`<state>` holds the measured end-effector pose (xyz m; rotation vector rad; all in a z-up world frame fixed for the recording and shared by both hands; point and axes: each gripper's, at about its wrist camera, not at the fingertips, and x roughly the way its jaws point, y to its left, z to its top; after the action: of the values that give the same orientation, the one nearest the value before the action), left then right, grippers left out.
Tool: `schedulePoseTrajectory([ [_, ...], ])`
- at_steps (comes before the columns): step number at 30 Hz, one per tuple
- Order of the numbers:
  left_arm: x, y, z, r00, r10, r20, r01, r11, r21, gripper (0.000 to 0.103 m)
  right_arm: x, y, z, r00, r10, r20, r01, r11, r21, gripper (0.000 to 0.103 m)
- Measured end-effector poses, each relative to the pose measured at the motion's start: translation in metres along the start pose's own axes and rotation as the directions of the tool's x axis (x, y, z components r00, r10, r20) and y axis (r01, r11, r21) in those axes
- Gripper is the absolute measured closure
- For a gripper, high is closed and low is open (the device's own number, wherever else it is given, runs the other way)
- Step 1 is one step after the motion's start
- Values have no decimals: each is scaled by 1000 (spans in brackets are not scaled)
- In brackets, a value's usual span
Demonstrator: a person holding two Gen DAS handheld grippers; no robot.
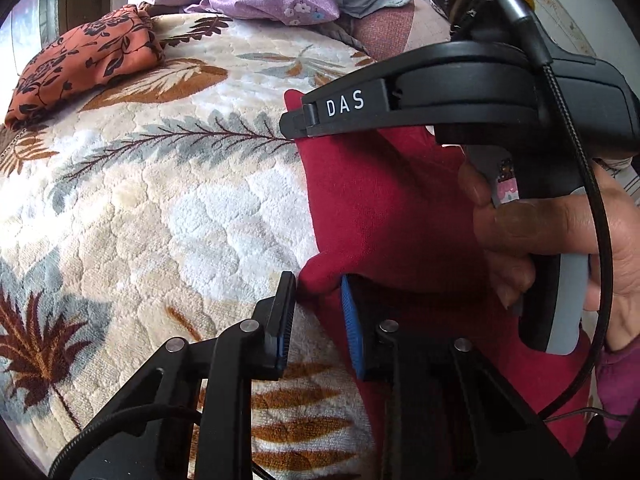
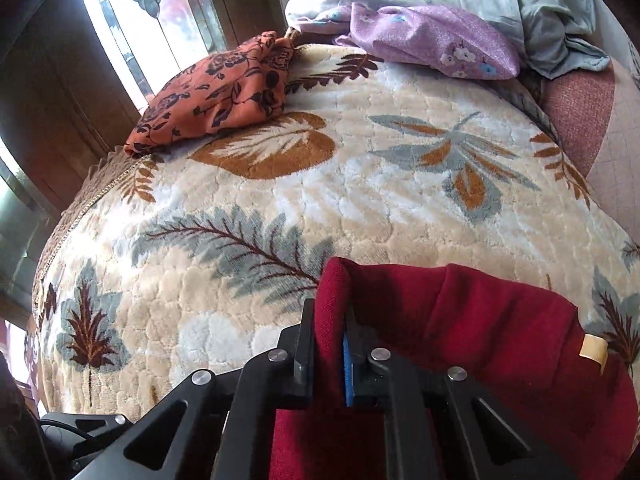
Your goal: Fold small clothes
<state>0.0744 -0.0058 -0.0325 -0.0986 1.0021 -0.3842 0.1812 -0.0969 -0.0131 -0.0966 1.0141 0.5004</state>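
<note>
The red garment [image 1: 384,216], a soft napped knit, lies on a plush quilted bed cover [image 1: 168,208] with a woven leaf pattern. The left gripper [image 1: 318,300] pinches a raised fold of the garment's edge between ribbed blue pads [image 1: 352,336]. The right gripper [image 2: 330,332] is clamped on another fold of the same cloth; its black plastic body reads "DAS" in white. A tan label [image 2: 595,350] is sewn into the garment. A rust floral cloth [image 2: 216,96] and a lilac printed cloth [image 2: 436,40] lie well apart.
</note>
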Motion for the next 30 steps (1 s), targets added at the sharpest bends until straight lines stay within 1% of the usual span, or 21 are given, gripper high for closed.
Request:
schedulePoseTrajectory([
  [2,-3,6,0,1000,-7,0,7,1000,-19,82,0,5,4,1000,11,9,-11,1000,-9,94],
  [3,-5,8,-1,1000,-13,2,13,1000,-27,84,2,6,6,1000,19,10,-19,1000,-5,94],
  [4,-5,10,-1,1000,-1,2,1,1000,-27,88,4,5,7,1000,29,13,-29,1000,4,94],
  [6,-6,13,0,1000,18,-1,-18,1000,-21,88,15,2,8,999,39,12,-39,999,31,94],
  [8,-7,16,1,1000,-1,-12,0,999,-32,88,28,-4,6,999,43,4,-43,997,68,94],
  [9,-9,17,2,1000,-9,-13,8,999,-37,88,30,-7,4,998,52,17,-54,994,91,94],
  [11,-13,14,3,1000,-23,-18,22,999,-27,88,23,-12,3,996,79,30,-83,987,135,92],
  [12,-17,12,3,1000,-17,-12,17,1000,-19,88,15,-16,2,995,93,28,-96,983,155,92],
  [13,-21,10,3,1000,-6,2,6,1000,-8,88,5,-18,0,995,93,34,-98,982,160,88],
  [14,-24,8,3,1000,11,17,-11,1000,5,86,-9,-19,-5,996,78,51,-85,985,151,78],
  [15,-28,7,4,999,21,30,-22,1000,11,79,-24,-20,-11,996,46,72,-56,989,135,70],
  [16,-31,8,5,999,20,42,-20,1000,5,75,-38,-21,-19,996,14,91,-24,993,119,57],
  [17,-35,9,5,998,6,57,-5,1000,-9,69,-52,-22,-28,993,-22,113,11,995,102,55],
  [19,-39,11,7,997,-13,80,16,999,-39,66,-73,-25,-47,989,-75,131,66,995,73,56],
  [21,-39,9,9,996,-9,92,14,999,-52,66,-81,-28,-66,987,-110,116,104,993,58,56],
  [24,-28,-1,15,995,-1,96,5,999,-48,66,-69,-32,-86,986,-151,76,148,988,53,60],
  [25,-23,-5,17,996,9,91,-5,999,-44,66,-60,-35,-89,984,-171,53,168,984,66,64],
  [27,-9,-10,22,996,55,75,-52,998,-40,66,-44,-45,-92,985,-169,24,165,980,113,67],
  [28,-2,-10,24,993,102,58,-100,994,-35,66,-38,-47,-92,984,-175,22,171,977,126,67],
  [29,6,-10,25,987,156,35,-155,987,-29,63,-33,-49,-91,979,-201,27,196,972,132,67],
  [30,12,-7,25,984,177,19,-176,984,-34,58,-30,-50,-88,974,-224,41,217,967,133,67],
])
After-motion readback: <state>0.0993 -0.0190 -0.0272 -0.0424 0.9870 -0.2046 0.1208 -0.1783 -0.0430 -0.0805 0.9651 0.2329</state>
